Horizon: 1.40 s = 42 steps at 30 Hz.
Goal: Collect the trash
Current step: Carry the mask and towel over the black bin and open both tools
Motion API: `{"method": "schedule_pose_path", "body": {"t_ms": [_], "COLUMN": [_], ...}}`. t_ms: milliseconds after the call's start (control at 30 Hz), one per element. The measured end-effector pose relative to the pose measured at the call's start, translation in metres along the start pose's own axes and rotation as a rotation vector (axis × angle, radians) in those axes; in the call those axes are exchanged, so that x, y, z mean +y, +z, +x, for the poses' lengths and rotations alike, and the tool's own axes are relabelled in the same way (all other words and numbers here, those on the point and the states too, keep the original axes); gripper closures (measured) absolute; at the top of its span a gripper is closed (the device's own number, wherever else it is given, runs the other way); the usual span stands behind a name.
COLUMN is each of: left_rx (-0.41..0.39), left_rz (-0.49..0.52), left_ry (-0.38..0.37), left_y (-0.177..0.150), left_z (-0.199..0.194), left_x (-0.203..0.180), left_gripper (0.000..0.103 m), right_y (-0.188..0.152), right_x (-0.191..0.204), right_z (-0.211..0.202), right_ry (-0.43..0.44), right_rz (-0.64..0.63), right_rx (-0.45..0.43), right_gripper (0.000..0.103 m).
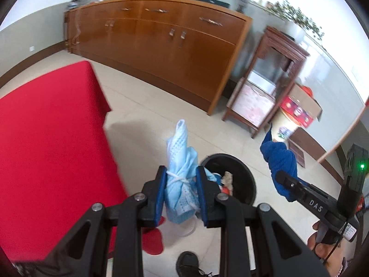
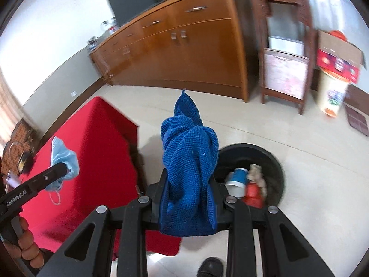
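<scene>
Left wrist: our left gripper (image 1: 181,192) clamps the mask (image 1: 182,180) just beside the bin (image 1: 244,173); let's centre over the rim before letting go. Right wrist: right gripper (image 2: 190,198) grips the cloth (image 2: 190,161) beside that bin; same there.

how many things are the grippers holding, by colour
light blue: 1, mask in left gripper
dark blue: 1, cloth in right gripper
total: 2
</scene>
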<state>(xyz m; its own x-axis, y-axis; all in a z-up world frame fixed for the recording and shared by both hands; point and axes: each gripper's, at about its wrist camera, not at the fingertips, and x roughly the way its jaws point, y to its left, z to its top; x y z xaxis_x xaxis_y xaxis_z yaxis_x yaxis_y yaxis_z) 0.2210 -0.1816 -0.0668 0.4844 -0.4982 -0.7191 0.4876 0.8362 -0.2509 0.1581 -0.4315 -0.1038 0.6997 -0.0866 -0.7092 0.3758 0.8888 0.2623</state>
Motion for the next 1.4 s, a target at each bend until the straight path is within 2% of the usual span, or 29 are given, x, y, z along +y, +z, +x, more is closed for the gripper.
{"method": "schedule_pose_path", "body": {"t_ms": [133,300,667,867,1133,1400], "left_rx": [0.035,0.08,0.181,0.237,0.305,0.349], "left_rz": [0.035,0.065,0.12,0.126,0.103,0.084], "left_ry": [-0.033,-0.06,-0.082,-0.084,-0.082,-0.087], "left_y": [0.001,-0.001,-0.013,-0.022,-0.029,-0.029], "left_z": [0.025,0.055,0.118,0.146,0.173,0.19], "left_x": [-0.027,-0.055,-0.107,-0.121,-0.123,-0.124], "left_gripper": [0.076,0.076,0.076,0.076,0.076,0.071], "right_y": [0.003,-0.002,-0.009,-0.012,-0.005,0.003], "right_x": [-0.042,-0.082,-0.131,-0.146,-0.143,-0.149], "right_z": [0.0,0.006,0.041,0.066,0.106,0.127], "right_ry": [-0.05,-0.073,-0.1,-0.099,-0.111,-0.111], "right_rz": [0.051,0.112,0.153,0.17,0.144,0.171], "right_rx": [-0.001,0.021,0.138,0.212,0.29,0.305], "right_gripper": [0.073,0.073,0.073,0.073,0.073,0.071]}}
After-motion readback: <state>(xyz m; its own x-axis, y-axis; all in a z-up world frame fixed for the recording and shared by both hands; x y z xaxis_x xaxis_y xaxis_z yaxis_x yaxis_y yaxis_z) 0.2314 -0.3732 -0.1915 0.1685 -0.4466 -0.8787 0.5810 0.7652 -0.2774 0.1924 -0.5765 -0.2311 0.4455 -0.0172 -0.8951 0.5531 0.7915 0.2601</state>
